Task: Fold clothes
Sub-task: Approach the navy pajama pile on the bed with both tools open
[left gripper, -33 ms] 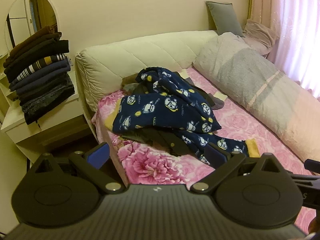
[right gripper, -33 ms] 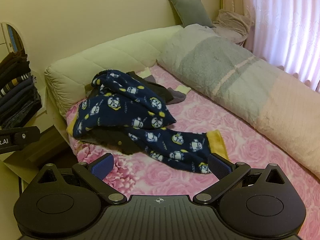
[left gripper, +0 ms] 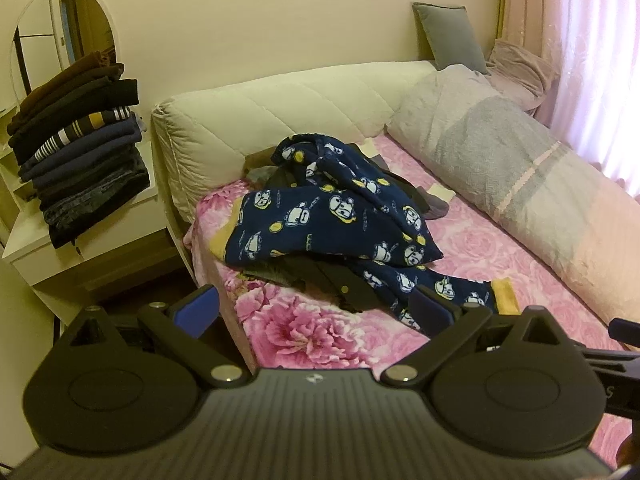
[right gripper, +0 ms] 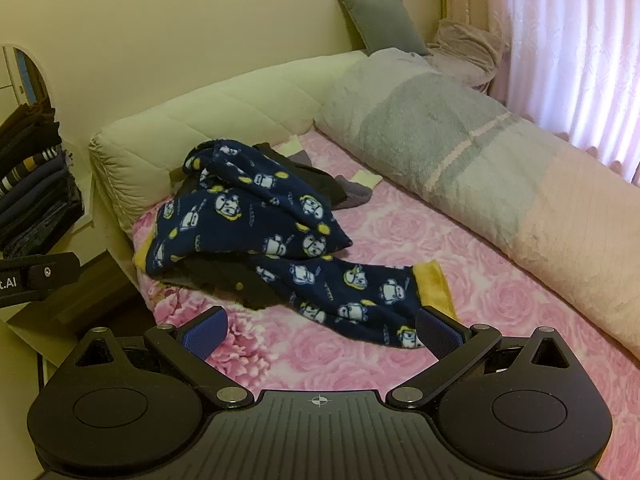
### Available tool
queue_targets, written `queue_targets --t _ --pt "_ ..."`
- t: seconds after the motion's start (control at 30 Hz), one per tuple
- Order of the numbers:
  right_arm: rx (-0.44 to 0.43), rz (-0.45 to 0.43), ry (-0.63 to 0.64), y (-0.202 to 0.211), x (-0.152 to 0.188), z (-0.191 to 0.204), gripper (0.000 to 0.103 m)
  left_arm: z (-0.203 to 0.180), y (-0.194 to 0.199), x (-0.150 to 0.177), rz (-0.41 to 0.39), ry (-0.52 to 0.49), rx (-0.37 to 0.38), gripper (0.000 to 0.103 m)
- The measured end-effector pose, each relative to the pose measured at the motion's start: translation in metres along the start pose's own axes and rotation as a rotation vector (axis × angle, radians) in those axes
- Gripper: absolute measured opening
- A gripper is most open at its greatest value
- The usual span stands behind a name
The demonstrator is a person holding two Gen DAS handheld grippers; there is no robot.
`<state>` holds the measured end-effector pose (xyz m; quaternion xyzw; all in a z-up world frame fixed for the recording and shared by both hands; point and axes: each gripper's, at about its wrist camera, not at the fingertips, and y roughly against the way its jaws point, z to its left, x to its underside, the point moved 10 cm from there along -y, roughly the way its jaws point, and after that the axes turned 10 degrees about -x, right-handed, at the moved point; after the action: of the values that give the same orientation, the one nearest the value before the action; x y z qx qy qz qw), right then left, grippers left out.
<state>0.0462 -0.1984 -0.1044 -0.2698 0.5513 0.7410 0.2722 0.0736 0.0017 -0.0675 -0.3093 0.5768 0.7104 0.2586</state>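
Left wrist view: bed (left gripper: 500,248) with pink floral sheet fills the frame, rolled grey-pink quilt (left gripper: 520,168) along its 2 o'clock edge, cream headboard (left gripper: 280,108) at 12. Task's thing, the navy cartoon-print pyjama (left gripper: 340,212), sits crumpled mid-frame, near the bed's 9 o'clock edge, tangled over a dark garment (left gripper: 320,276) with more dark pieces behind at 12. Main risk, my read: grabbing the heap blind pulls the dark garment up with the pyjama, since layers overlap and the edges aren't separable from here. Second risk: dragging toward 9 o'clock drops fabric off the bed side. Third: the leaning folded stack (left gripper: 80,152) on the white nightstand (left gripper: 72,252) at 10 o'clock could topple if bumped or loaded off-centre. Yellow cuff (right gripper: 434,284) at 3 o'clock of the pile in the right wrist view looks like the cleanest pick point. Left gripper (left gripper: 316,304) and right gripper (right gripper: 320,326): both jaws fully spread, nothing between them, touching nothing, hovering short of the pile.
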Motion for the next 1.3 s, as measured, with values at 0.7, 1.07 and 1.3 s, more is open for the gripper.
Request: queue_targets --t 0.7,1.07,1.3 --pt "-0.013 0.007 0.024 -0.003 -0.013 -0.012 0.103 -0.01 0.006 0.007 0.019 0.003 -0.054 0.1" --pt "-0.038 0.007 0.046 -0.005 -0.015 -0.007 0.103 -0.002 0.009 0.012 0.025 0.015 -0.075 0.1" --pt "-0.043 0.005 0.048 -0.005 -0.014 -0.007 0.103 0.0 0.007 0.012 0.032 0.02 -0.078 0.1"
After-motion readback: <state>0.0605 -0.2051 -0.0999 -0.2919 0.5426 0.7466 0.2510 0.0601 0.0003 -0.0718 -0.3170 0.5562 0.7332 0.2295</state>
